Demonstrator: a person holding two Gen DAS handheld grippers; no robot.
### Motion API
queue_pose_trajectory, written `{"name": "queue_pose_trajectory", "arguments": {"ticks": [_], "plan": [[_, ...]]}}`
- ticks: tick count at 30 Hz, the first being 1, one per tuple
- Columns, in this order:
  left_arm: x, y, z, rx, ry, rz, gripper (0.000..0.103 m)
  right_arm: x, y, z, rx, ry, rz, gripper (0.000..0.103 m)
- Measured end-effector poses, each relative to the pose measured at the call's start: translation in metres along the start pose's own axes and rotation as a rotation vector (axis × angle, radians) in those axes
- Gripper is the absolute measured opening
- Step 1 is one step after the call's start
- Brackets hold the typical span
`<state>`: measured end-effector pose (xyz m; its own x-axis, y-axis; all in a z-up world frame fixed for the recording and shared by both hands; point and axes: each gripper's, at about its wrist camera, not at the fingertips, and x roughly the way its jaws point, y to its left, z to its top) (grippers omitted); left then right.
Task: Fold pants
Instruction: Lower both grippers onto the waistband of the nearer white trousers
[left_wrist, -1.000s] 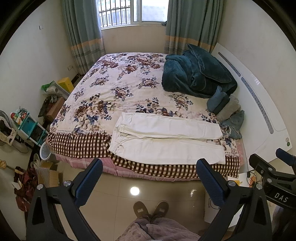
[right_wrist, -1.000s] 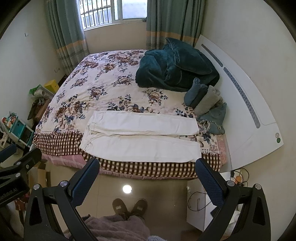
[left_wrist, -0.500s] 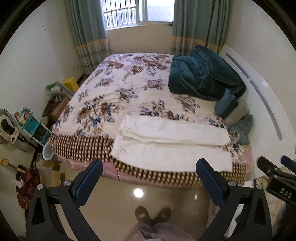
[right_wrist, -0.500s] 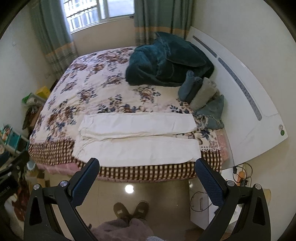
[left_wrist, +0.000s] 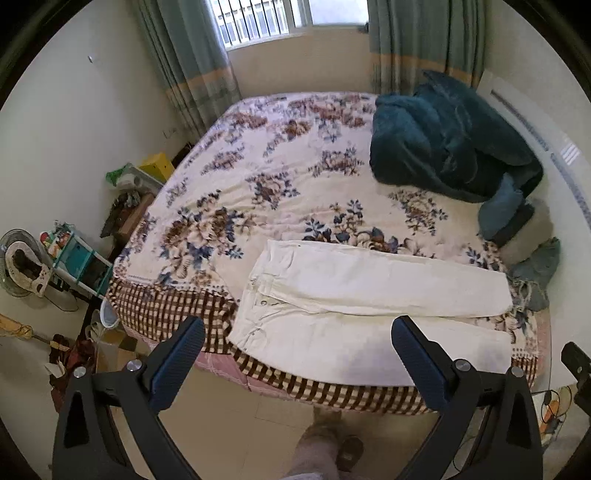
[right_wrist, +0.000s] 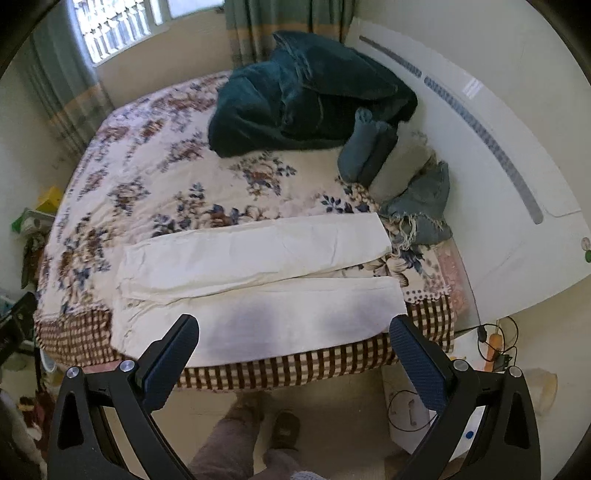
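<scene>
White pants (left_wrist: 369, 295) lie flat on the near edge of the bed, waist to the left, both legs stretched to the right; they also show in the right wrist view (right_wrist: 258, 280). My left gripper (left_wrist: 297, 354) is open and empty, above the floor just short of the waist end. My right gripper (right_wrist: 293, 350) is open and empty, in front of the near leg, close to the bed edge.
The bed (left_wrist: 258, 192) has a floral cover with a checked border. A dark teal blanket (left_wrist: 443, 140) and folded clothes (right_wrist: 373, 151) lie at the far right by the white headboard (right_wrist: 480, 155). Clutter and a shelf (left_wrist: 77, 258) stand on the left. A nightstand with cables (right_wrist: 491, 347) stands on the right.
Both grippers have moved forward toward the bed; the pants now look larger and nearer. The right view has swung toward the leg ends. Both stay open.
</scene>
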<state>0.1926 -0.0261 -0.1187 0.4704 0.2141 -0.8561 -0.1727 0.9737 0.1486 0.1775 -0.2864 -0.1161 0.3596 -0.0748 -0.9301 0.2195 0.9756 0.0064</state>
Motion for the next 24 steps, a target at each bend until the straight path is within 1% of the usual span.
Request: {"name": "queue_pose_trajectory", "arguments": {"ticks": [4,6,8,9,10,11,12,13,15,17,18,20,24], "plan": [[0.062,-0.013,0.034,0.010,0.051,0.010,0.103,0.077,0.008,0.043,0.034,0.048,-0.026,0.103],[0.098,-0.021,0.053,0.010,0.085,0.008,0.103,0.124,0.014,0.068,0.063,0.096,-0.040,0.103],[0.130,-0.025,0.067,0.011,0.120,0.002,0.103,0.165,0.020,0.085,0.088,0.146,-0.041,0.103],[0.148,-0.026,0.074,0.008,0.140,0.001,0.103,0.190,0.023,0.095,0.105,0.185,-0.038,0.103],[0.178,-0.030,0.083,0.004,0.174,0.002,0.103,0.209,0.026,0.102,0.114,0.211,-0.038,0.103],[0.192,-0.031,0.087,0.001,0.194,0.002,0.103,0.235,0.029,0.112,0.123,0.236,-0.041,0.103],[0.223,-0.032,0.096,-0.014,0.237,-0.002,0.103,0.255,0.031,0.120,0.132,0.253,-0.044,0.103],[0.245,-0.032,0.102,-0.030,0.264,-0.003,0.103,0.277,0.032,0.129,0.143,0.267,-0.042,0.103],[0.286,-0.034,0.111,-0.063,0.311,0.006,0.103,0.325,0.032,0.148,0.172,0.285,-0.056,0.103],[0.321,-0.035,0.118,-0.086,0.348,0.020,0.103,0.366,0.027,0.164,0.211,0.292,-0.068,0.103],[0.348,-0.037,0.123,-0.109,0.380,0.032,0.103,0.391,0.023,0.173,0.242,0.300,-0.077,0.103],[0.391,-0.037,0.128,-0.157,0.437,0.048,0.103,0.434,0.013,0.185,0.305,0.315,-0.077,0.103],[0.475,-0.035,0.132,-0.279,0.567,0.046,0.103,0.520,-0.016,0.207,0.411,0.358,-0.120,0.103]]}}
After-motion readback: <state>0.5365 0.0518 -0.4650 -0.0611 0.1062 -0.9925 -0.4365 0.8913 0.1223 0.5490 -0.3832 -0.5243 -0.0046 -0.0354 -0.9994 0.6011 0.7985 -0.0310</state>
